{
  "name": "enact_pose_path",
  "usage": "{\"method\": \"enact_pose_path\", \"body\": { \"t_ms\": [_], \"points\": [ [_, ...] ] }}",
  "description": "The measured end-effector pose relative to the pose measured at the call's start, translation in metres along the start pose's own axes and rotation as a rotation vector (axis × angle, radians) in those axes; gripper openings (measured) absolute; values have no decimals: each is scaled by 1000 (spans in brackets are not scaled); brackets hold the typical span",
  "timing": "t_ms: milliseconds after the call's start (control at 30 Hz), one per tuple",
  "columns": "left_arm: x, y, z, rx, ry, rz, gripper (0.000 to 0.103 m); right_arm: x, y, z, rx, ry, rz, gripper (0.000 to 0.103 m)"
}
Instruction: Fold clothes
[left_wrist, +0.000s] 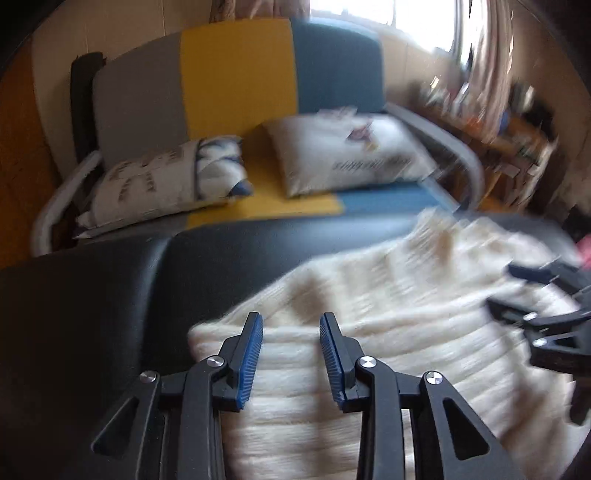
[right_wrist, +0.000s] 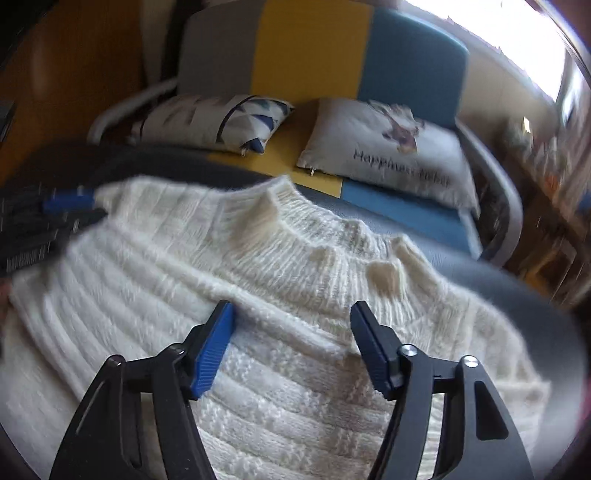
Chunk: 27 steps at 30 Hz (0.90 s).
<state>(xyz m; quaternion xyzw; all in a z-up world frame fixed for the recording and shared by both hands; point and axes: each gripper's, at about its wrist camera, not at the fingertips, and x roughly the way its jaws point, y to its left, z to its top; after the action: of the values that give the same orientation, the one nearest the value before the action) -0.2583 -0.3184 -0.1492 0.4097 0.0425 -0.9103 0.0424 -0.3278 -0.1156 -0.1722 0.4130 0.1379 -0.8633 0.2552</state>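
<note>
A cream ribbed knit sweater (left_wrist: 388, 295) (right_wrist: 229, 266) lies spread on a dark padded surface (left_wrist: 110, 280), its collar (right_wrist: 295, 210) toward the sofa. My left gripper (left_wrist: 291, 321) hovers open over the sweater's left edge, with only flat knit showing between its blue pads. My right gripper (right_wrist: 293, 310) stands open wider, over the sweater's chest just below the collar, and nothing is pinched between its fingers. Each gripper also shows in the other's view: the right gripper (left_wrist: 535, 299) at the far right, the left gripper (right_wrist: 55, 214) at the sweater's left shoulder, blurred.
Behind the padded surface stands a sofa (left_wrist: 236, 74) in grey, yellow and blue with white metal armrests. Two printed cushions (left_wrist: 166, 181) (left_wrist: 351, 155) lie on its seat. Cluttered shelves (left_wrist: 517, 122) stand at the right below a bright window.
</note>
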Motion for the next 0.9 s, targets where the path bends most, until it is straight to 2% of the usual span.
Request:
{"method": "enact_pose_path", "body": {
  "t_ms": [133,267,333,400,433,533,633,700,800,900],
  "points": [
    [-5,-23,19,75,-50,-41,32,-20,-23,5,3,-39,-40,68],
    [17,-62,33,245,-32,-50,32,-21,-58,5,30,-15,-113,68],
    [32,-77,36,328,-13,-44,32,-16,-70,3,40,-3,-91,68],
    [49,-84,41,367,19,-45,32,-10,-73,3,19,9,-110,68],
    [54,-85,43,366,35,-58,32,-6,-75,3,5,17,-130,68],
    [69,-84,48,364,82,-128,32,1,-83,8,16,14,-117,68],
    [75,-84,47,383,95,-162,33,12,-82,13,-20,29,-130,68],
    [79,-83,46,366,104,-158,34,22,-79,14,-49,50,-179,68],
    [82,-74,44,276,103,-143,39,25,-83,14,-40,27,-276,68],
    [78,-70,40,205,91,-113,39,26,-95,13,43,18,-259,68]
  ]
}}
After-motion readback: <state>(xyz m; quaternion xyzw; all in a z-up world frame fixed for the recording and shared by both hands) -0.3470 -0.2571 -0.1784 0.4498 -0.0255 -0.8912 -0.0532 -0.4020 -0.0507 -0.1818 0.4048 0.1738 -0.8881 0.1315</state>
